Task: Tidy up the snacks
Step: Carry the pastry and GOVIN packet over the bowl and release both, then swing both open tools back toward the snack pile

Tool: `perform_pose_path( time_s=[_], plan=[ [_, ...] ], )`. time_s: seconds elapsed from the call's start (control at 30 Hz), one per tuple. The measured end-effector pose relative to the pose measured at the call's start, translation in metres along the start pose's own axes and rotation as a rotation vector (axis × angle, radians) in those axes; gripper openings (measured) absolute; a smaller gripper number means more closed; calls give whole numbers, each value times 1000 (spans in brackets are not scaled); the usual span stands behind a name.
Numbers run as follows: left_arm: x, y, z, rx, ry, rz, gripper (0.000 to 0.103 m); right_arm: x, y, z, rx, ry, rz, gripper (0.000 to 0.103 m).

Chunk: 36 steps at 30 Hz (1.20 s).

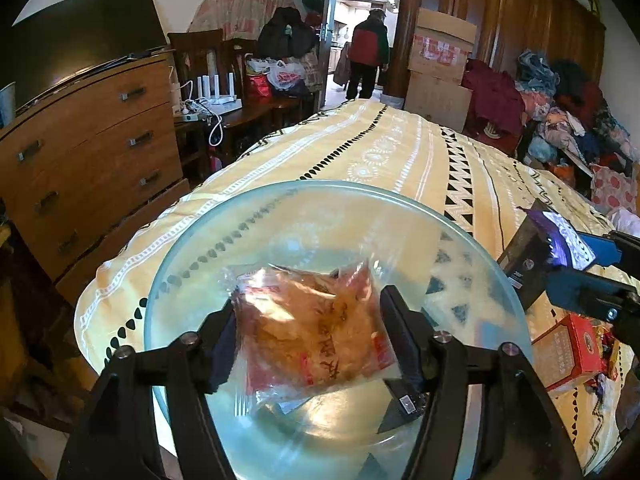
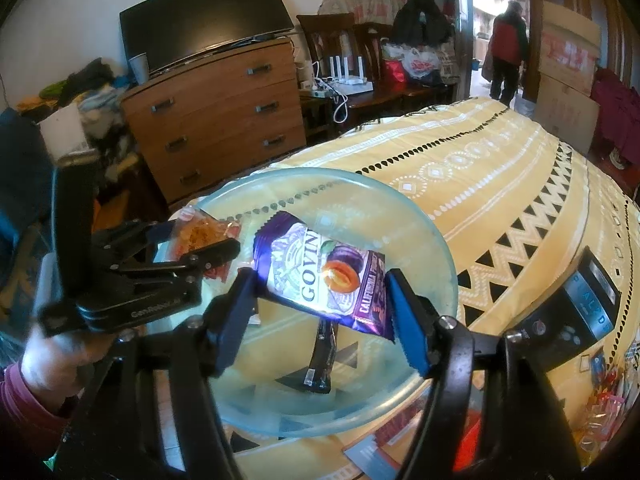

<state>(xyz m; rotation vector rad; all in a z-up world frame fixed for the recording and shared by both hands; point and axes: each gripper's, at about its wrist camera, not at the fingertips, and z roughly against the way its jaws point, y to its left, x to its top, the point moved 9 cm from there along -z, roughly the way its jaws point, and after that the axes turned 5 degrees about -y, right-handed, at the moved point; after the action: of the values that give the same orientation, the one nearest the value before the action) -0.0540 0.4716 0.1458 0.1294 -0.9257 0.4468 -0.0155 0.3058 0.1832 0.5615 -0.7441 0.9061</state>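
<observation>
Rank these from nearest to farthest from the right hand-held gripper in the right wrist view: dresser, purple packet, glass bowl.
1. Purple packet, between the right hand-held gripper's fingers.
2. Glass bowl, directly below.
3. Dresser, far upper left, off the bed.

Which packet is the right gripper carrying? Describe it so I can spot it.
Find the glass bowl on the yellow bedspread. Above it, between the right gripper's blue pads, is the purple packet picturing a plum, unlike the clear orange packet beside it.

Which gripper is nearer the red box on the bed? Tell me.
Right. The right gripper hovers just above the red box; the left gripper is farther off, over the glass bowl.
</observation>
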Motion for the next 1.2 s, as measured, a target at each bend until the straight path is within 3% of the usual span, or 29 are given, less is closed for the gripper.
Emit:
perform_pose_path(
  time_s=[0.07,0.13,0.33,0.47,0.53,0.57,0.63,0.7,0.87,0.97,1.07,1.2],
  plan=[
    [1,2,0,17,-3,-1,78,-1,3,-2,4,3,7,76],
    [4,7,3,36,-18,7,78,-1,5,-2,12,3,15,88],
    [7,16,13,74,-50,24,78,3,7,14,15,-43,14,88],
    [18,0,45,76,-163,-8,79,-6,11,52,0,-138,11,88],
    [20,-20,70,35,-242,-18,88,-25,9,87,-39,-221,13,88],
    [20,-33,83,6,-288,-26,98,-37,6,101,-62,-248,2,88],
    [14,-71,110,-71,-358,-49,101,-73,-10,133,-106,-289,-67,89],
    [4,-111,121,-172,-344,-97,101,-111,-36,157,-187,-288,-145,89],
    [-48,-234,140,-419,-261,-244,101,-229,-146,216,-392,-195,-415,88],
    [-86,-295,134,-534,-167,-319,101,-292,-243,263,-530,-172,-609,88],
    [-116,-336,121,-579,-80,-359,101,-338,-333,306,-650,-171,-786,88],
    [-140,-366,106,-587,-16,-403,101,-379,-402,334,-710,-145,-939,80]
  ],
)
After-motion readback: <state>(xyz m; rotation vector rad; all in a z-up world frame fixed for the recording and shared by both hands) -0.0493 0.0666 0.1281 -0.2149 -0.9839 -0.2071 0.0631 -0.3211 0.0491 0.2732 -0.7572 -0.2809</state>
